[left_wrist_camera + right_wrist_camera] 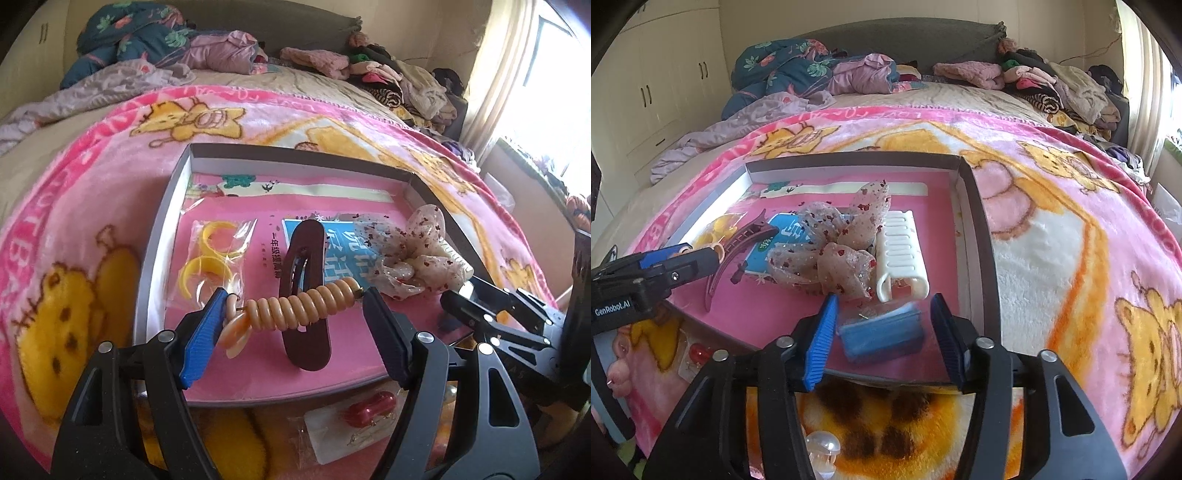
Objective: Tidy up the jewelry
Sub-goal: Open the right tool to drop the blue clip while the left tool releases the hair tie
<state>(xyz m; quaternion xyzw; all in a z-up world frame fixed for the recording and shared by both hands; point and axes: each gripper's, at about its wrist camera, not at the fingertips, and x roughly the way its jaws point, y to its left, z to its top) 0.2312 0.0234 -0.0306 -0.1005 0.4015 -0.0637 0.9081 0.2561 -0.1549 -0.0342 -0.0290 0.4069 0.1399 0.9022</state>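
A shallow box (162, 221) with a pink floor lies on the bed blanket. My left gripper (295, 306) is shut on a peach beaded earring (299, 304), held end to end between the fingers above a maroon hair clip (304, 295). In the box also lie bagged yellow rings (208, 258) and a speckled fabric bow (406, 254). My right gripper (882, 332) is open, its fingers either side of a blue item in a clear bag (882, 334) on the box floor. The bow (842, 240) and a white comb clip (901, 251) lie just beyond it.
A red bead earring in a clear bag (365, 413) lies on the blanket in front of the box. A clear pearl piece (822, 446) lies near the right gripper's base. Clothes are piled at the head of the bed (1052, 85). A window is at the right.
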